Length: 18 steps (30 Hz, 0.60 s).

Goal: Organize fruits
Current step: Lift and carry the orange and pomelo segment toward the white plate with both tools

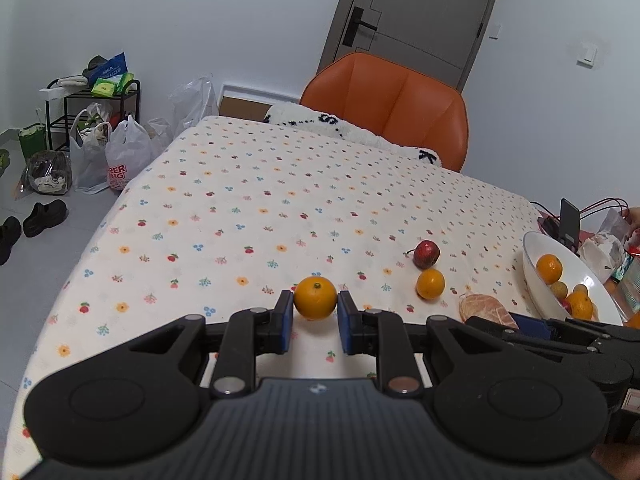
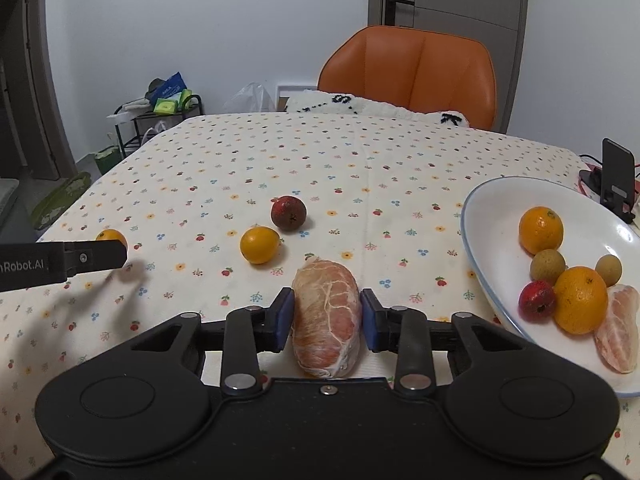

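An orange rests on the flowered tablecloth between the blue pads of my left gripper, which touch it on both sides. In the right wrist view, my right gripper is shut on a peeled pink pomelo segment lying lengthwise between its pads. A small orange and a dark red fruit lie loose mid-table. The white bowl at the right holds two oranges, two small brown fruits, a red fruit and another pomelo segment.
An orange chair with a white fluffy cushion stands at the table's far edge. A black phone stand and red cables sit behind the bowl. Bags, a black shelf and shoes are on the floor at left.
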### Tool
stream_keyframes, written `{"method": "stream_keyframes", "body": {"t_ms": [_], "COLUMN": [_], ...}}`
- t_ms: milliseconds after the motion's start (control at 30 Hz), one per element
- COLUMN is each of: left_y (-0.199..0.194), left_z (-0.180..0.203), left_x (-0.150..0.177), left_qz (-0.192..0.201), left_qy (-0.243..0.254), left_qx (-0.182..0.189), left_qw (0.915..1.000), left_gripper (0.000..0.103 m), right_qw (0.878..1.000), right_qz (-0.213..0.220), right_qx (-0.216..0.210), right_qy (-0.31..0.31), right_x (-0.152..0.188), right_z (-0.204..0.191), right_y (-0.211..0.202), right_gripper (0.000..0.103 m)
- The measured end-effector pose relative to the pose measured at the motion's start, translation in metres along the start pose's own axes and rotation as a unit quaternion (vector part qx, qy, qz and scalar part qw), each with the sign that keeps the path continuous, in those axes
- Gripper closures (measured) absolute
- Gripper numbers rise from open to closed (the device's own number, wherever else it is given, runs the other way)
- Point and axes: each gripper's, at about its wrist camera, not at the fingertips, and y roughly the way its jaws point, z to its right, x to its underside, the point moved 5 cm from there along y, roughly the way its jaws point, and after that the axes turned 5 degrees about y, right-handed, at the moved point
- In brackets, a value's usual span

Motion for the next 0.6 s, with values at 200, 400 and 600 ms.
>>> {"method": "stream_keyframes", "body": {"t_ms": [200, 400, 600], "left_y": [-0.005, -0.012, -0.019], "left_z": [0.002, 0.003, 0.011], "left_x": [-0.001, -0.001, -0.007], "left_qz": [0.005, 0.008, 0.017], "left_qy": [0.002, 0.002, 0.007], "left_qx": [0.001, 0.0, 0.004], "left_qw": [1.0, 1.0, 0.9998], "left_gripper": [0.082, 0.081, 0.081], "right_qw": [1.0, 0.999, 0.998], "right_qz": [0.007, 0.024, 0.044], "right_qx": [-0.012, -0.014, -0.02], "right_qy": [0.01, 0.026, 0.041], "right_x": [0.001, -0.004, -0.015], "right_z": [0.001, 0.01, 0.021], "right_y": [-0.009, -0.02, -0.036], "right_gripper": [0.071, 0.072, 0.072]}}
